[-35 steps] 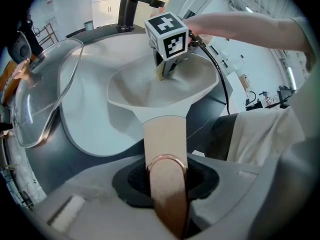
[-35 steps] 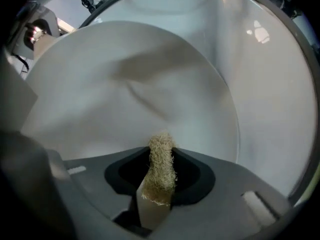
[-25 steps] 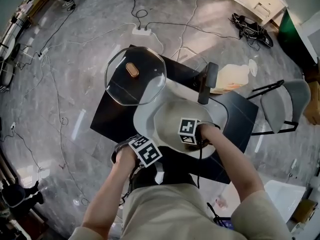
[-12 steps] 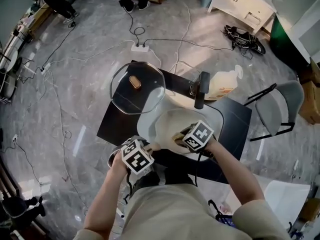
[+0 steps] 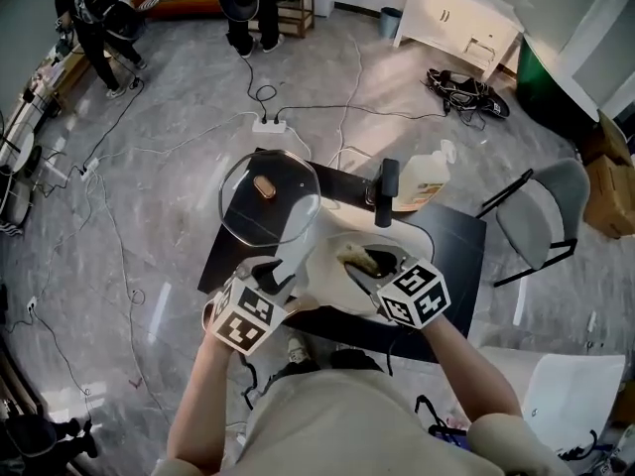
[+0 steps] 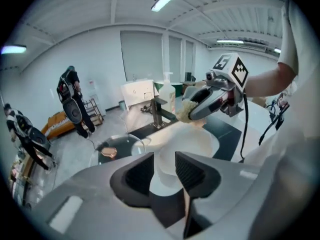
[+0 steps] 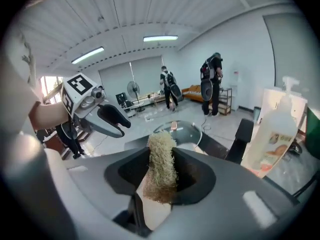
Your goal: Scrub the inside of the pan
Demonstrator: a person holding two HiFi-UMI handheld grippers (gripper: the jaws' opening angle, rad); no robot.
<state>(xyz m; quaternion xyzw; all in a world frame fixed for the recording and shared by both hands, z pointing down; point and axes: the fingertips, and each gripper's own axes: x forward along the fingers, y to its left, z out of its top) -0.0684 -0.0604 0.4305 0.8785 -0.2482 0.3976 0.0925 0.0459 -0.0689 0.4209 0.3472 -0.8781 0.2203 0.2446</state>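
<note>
- Jaws of the right gripper (image 7: 160, 181) are clamped on a fibrous scrubber (image 7: 161, 151), which sticks up from between them.
- On the left gripper (image 6: 164, 170) the jaws stand apart and have just been closing. Nothing is between them; the pan (image 6: 192, 144) shows beyond the gap.
- That pan sits on the black bench (image 5: 458, 234), its dark handle (image 5: 387, 191) pointing away from the person toward a bottle (image 5: 422, 178).
- Just left of the pan, a glass lid (image 5: 248, 221) lies on the bench, knob up.
- Both grippers hang over the pan's near side, with the scrubber above its inside.
</note>
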